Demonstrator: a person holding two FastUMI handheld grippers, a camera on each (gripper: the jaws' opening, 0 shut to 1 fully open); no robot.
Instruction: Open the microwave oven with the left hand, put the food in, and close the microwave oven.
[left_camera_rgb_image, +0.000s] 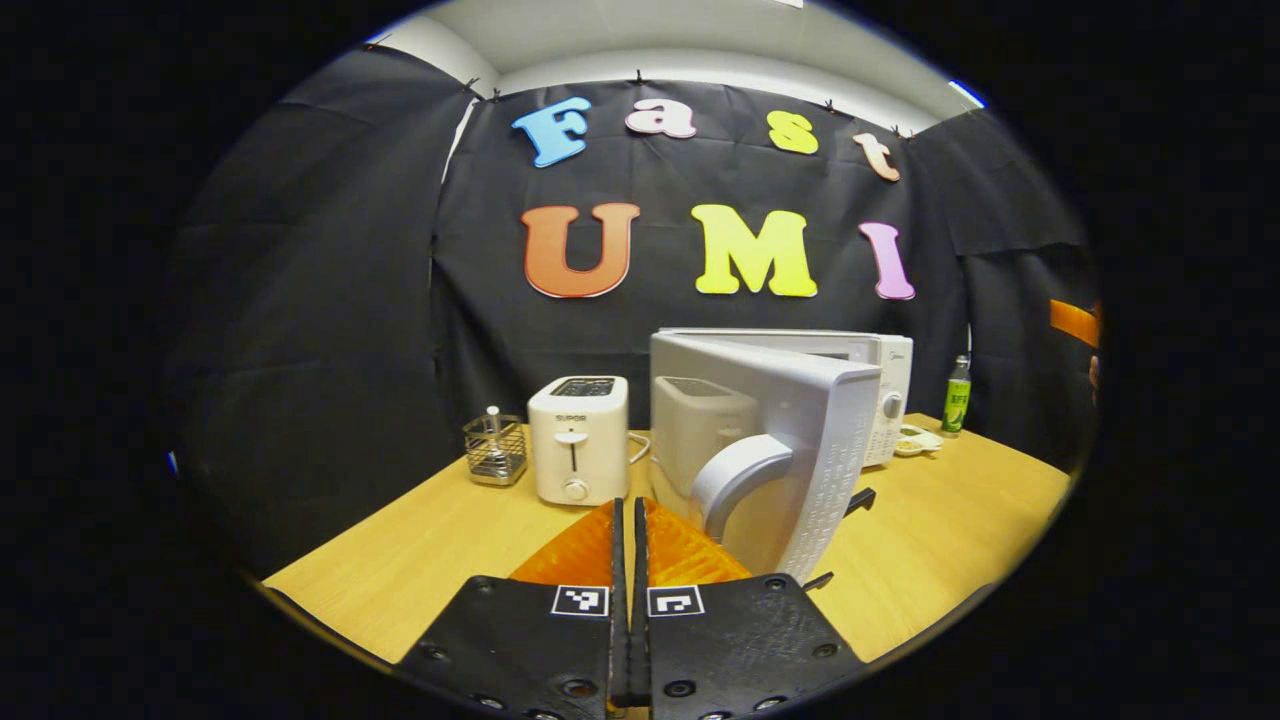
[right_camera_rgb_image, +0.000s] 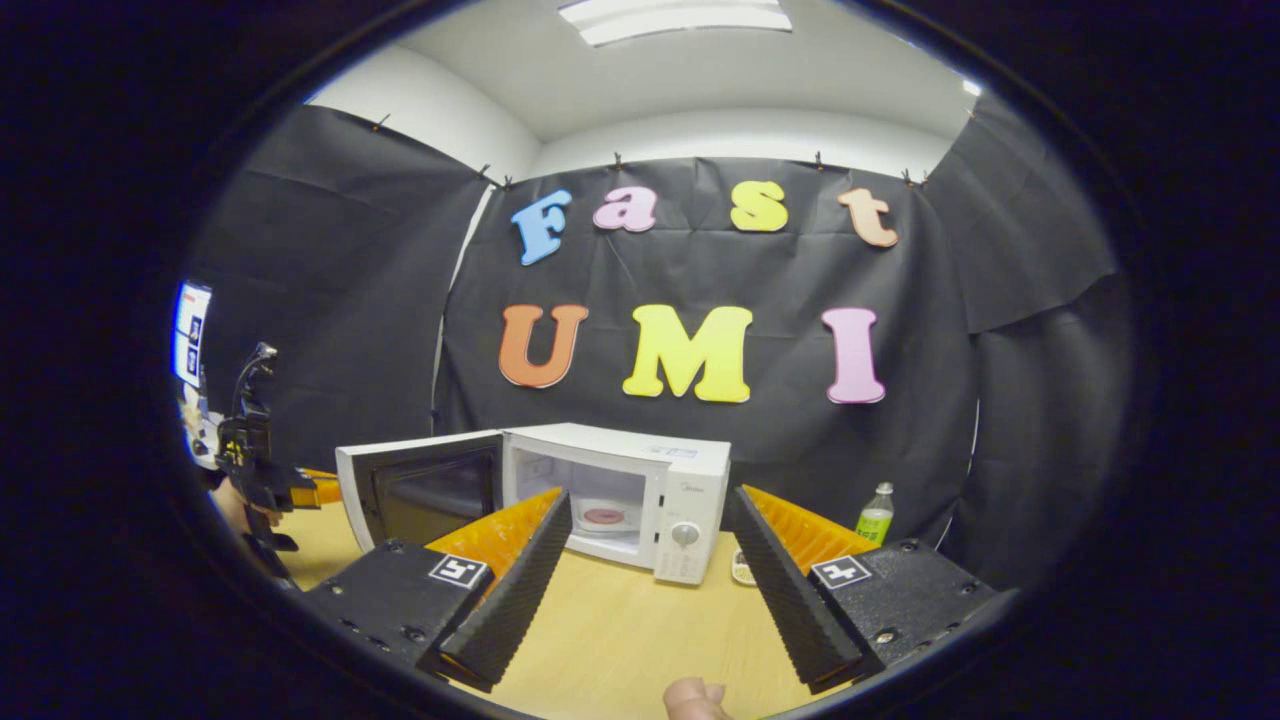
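on the wooden table (right_camera_rgb_image: 620, 640) the microwave oven (right_camera_rgb_image: 640, 500) is the biggest thing, white, standing near the back wall. its door (right_camera_rgb_image: 420, 490) is swung wide open to its left side, and in the right gripper view i look into the cavity, where a round plate with something reddish (right_camera_rgb_image: 604, 516) lies on the floor of it; i cannot tell what food it is. in the left gripper view the same door (left_camera_rgb_image: 770, 440) stands edge-on close in front of me, with its curved handle (left_camera_rgb_image: 735, 475) facing my tongs. beside the door, on its left, is a white toaster (left_camera_rgb_image: 578, 440), and further left, near the toaster but apart from it, a small wire basket (left_camera_rgb_image: 495, 450). a green bottle (left_camera_rgb_image: 957, 397) stands upright at the right of the oven, and a small dish (left_camera_rgb_image: 918, 440) lies just beside the control panel of the oven.

my left gripper (left_camera_rgb_image: 630, 560) has its two fingers pressed together with almost no gap, and nothing is between them; it is near the door handle but not touching it. my right gripper (right_camera_rgb_image: 650, 560) is spread wide, holding nothing, and it points at the open oven from well apart. in the right gripper view, at the far left edge, i see the other gripper (right_camera_rgb_image: 262, 480) with the hand that holds it. a fingertip (right_camera_rgb_image: 690, 698) shows at the bottom edge.
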